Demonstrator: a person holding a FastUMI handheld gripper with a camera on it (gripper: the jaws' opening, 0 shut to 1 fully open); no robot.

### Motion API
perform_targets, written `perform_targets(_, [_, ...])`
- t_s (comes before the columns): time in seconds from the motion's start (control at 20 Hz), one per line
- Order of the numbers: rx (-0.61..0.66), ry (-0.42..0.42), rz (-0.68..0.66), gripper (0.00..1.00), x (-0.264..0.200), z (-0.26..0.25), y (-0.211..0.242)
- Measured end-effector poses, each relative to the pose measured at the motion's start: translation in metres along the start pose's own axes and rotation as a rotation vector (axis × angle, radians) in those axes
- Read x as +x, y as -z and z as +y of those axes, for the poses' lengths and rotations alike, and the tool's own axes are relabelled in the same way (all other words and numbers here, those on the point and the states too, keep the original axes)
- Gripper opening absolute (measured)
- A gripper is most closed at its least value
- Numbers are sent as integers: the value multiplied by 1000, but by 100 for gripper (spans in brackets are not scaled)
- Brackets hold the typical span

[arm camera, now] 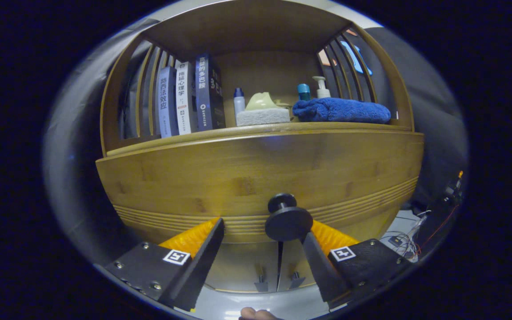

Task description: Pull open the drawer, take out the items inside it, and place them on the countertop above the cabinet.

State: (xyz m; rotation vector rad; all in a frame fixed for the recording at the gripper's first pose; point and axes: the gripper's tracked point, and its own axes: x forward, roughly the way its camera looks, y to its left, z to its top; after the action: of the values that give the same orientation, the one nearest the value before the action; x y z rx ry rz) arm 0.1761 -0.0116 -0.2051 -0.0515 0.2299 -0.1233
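- Wooden cabinet [256,169] takes up most of the gripper view, with dark booth cloth [434,115] hanging on both sides of it.
- Up top is the countertop [260,129], a shelf with slatted sides and a roof over it. It's pretty crowded: three books [189,100] standing upright on the left, then a small bottle [239,101], a pale sponge block [262,116] with some cream-coloured lump on it, and a folded blue towel [340,111] on the right with a teal-capped bottle [303,92] and a pump bottle [322,87] behind it.
- Free room up there is mostly the thin strip along the front edge, ahead of the sponge and towel.
- Drawer [256,178] sits right below that edge and looks closed, its front flush with the cabinet. Can't see anything inside it.
- Round dark knob [286,220] sticks out of the drawer front, low down near the grooved band.
- Gripper [262,242] is spread wide with nothing held. The knob is in the gap but way off-centre, just beside the right finger [316,262], maybe touching it, hard to tell. The left finger [205,253] is well apart from it.
- Below the drawer there are two lower doors with a seam between them.
- Some loose wires [405,240] lie on the floor off the cabinet's right corner.
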Motion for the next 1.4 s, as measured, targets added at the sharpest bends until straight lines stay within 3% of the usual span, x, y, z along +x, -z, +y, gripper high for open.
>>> perform_targets(0.35, [-27,-12,-124,99,9,2,-1])
perform_targets(0.45, [-115,-3,-138,99,12,2,1])
perform_targets(0.55, [-204,3,-115,99,8,3,6])
perform_targets(0.65, [-176,-46,-73,99,5,10,10])
perform_targets(0.85, [-64,-75,-29,99,-21,5,6])
perform_targets(1.2, [-143,-92,-113,99,-79,6,-37])
perform_targets(1.4, [-111,-121,-104,99,-119,19,-53])
